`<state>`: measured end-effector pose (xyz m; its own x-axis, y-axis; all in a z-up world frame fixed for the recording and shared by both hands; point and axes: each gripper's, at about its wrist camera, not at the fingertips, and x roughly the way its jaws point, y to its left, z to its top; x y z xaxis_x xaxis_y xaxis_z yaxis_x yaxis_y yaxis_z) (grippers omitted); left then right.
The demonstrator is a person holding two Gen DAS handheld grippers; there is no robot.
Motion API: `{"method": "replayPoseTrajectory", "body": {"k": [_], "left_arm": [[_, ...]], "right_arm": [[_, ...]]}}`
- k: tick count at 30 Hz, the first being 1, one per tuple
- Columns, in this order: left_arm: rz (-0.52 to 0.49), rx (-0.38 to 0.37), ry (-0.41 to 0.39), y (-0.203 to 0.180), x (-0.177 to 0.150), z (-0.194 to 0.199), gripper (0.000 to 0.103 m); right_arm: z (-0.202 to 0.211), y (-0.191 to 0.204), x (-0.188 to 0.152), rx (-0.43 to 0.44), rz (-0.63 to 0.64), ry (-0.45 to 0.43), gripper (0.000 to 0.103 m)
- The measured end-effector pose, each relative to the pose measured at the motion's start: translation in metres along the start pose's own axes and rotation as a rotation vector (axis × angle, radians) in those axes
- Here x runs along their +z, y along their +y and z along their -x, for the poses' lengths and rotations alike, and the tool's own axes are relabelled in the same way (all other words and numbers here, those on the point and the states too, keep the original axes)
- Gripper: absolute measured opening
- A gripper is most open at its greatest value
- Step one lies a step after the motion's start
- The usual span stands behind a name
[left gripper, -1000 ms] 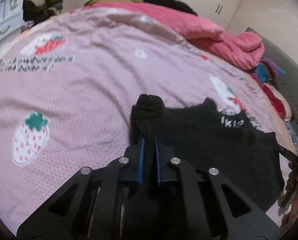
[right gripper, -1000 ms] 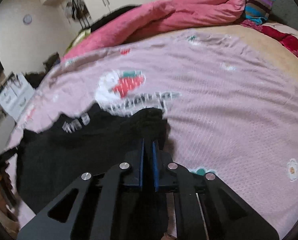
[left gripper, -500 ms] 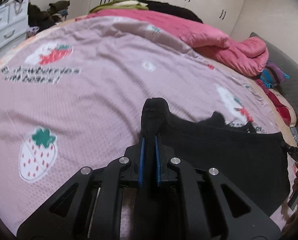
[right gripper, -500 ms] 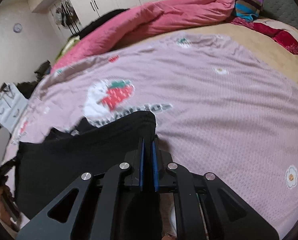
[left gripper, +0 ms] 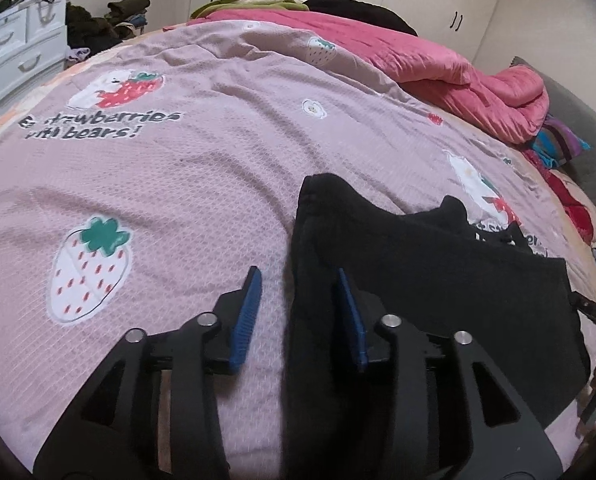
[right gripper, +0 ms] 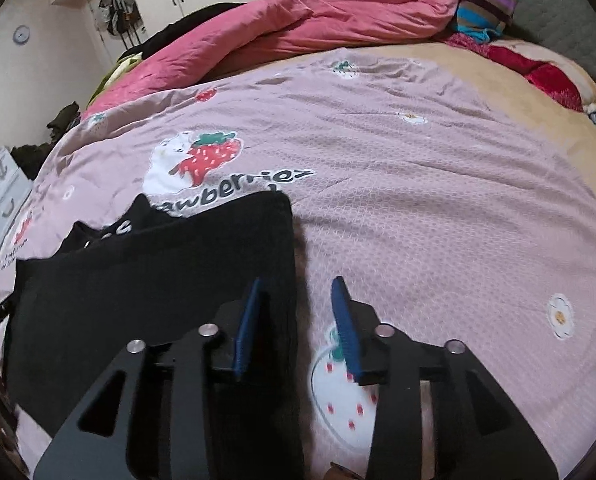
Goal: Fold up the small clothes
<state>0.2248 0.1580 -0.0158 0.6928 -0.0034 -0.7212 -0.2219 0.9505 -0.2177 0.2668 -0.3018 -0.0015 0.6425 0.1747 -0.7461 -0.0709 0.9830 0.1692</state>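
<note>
The black garment (left gripper: 438,276) lay spread flat on the pink strawberry-print bedspread (left gripper: 170,184), which covered most of the bed. In the left wrist view it filled the area from 3 to 6 o'clock, its near left corner reaching up toward the centre. In the right wrist view (right gripper: 150,280) it filled the area from 7 to 9 o'clock, its far right corner near the centre and partly covering the printed lettering (right gripper: 238,192).

The left gripper (left gripper: 296,280) had its jaws wide apart and held nothing. The garment's left edge ran between the two blue pads; the right pad (left gripper: 350,316) sat over black cloth, and the left pad (left gripper: 247,312) over bare bedspread.

The right gripper (right gripper: 296,292) likewise had its jaws wide and empty. Its left pad (right gripper: 247,324) stood over the garment's right edge, and its right pad (right gripper: 346,328) over the bedspread, just above a printed white strawberry (right gripper: 342,400).

A rumpled pink quilt (right gripper: 290,28) lay along the far side of the bed at 12 o'clock. A striped cushion (right gripper: 486,12) sat beside it at 1 o'clock, and white drawers (left gripper: 14,52) stood at 10 o'clock in the left view.
</note>
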Motion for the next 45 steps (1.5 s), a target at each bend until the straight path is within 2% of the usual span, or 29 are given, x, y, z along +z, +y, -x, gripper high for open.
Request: {"method": "replayPoseTrajectory", "body": {"k": [3,5,6,8,11,13,18,26,28,30,33,35,43,45], "left_arm": [[-0.002,-0.008,-0.012,-0.003,-0.005,0.014,0.043],[-0.012,-0.019,-0.022,-0.006,-0.009,0.025,0.044],[-0.020,-0.027,-0.023,-0.009,-0.013,0.031,0.048],[-0.030,-0.048,-0.017,-0.015,-0.020,0.042,0.056],[-0.063,-0.077,-0.009,-0.029,-0.031,0.056,0.059],[-0.079,-0.097,-0.007,-0.037,-0.040,0.064,0.068],[-0.134,-0.104,0.013,-0.055,-0.058,0.077,0.075],[-0.171,-0.106,0.055,-0.068,-0.073,0.077,0.076],[-0.170,-0.109,0.076,-0.069,-0.075,0.076,0.076],[-0.162,-0.122,0.099,-0.068,-0.077,0.072,0.076],[-0.155,-0.123,0.125,-0.065,-0.081,0.065,0.076],[-0.146,-0.128,0.140,-0.063,-0.085,0.060,0.076],[-0.154,-0.122,0.132,-0.061,-0.095,0.066,0.076],[-0.149,-0.123,0.119,-0.060,-0.096,0.073,0.079]], "right_arm": [[0.020,0.006,-0.008,0.024,0.022,-0.032,0.047],[0.036,0.011,-0.014,0.047,0.041,-0.054,0.052],[0.042,0.015,-0.019,0.062,0.053,-0.060,0.053],[0.050,0.024,-0.024,0.079,0.082,-0.061,0.053],[0.061,0.040,-0.034,0.092,0.135,-0.068,0.056],[0.065,0.047,-0.038,0.108,0.146,-0.068,0.060],[0.072,0.065,-0.052,0.124,0.187,-0.055,0.064],[0.072,0.071,-0.068,0.119,0.161,-0.038,0.065],[0.071,0.069,-0.070,0.124,0.157,-0.026,0.067],[0.067,0.063,-0.072,0.120,0.139,-0.007,0.074],[0.055,0.052,-0.078,0.078,0.121,0.045,0.074],[0.047,0.045,-0.084,0.085,0.099,0.073,0.074],[0.058,0.041,-0.091,0.113,0.068,0.038,0.076],[0.063,0.040,-0.092,0.126,0.051,0.024,0.088]]}}
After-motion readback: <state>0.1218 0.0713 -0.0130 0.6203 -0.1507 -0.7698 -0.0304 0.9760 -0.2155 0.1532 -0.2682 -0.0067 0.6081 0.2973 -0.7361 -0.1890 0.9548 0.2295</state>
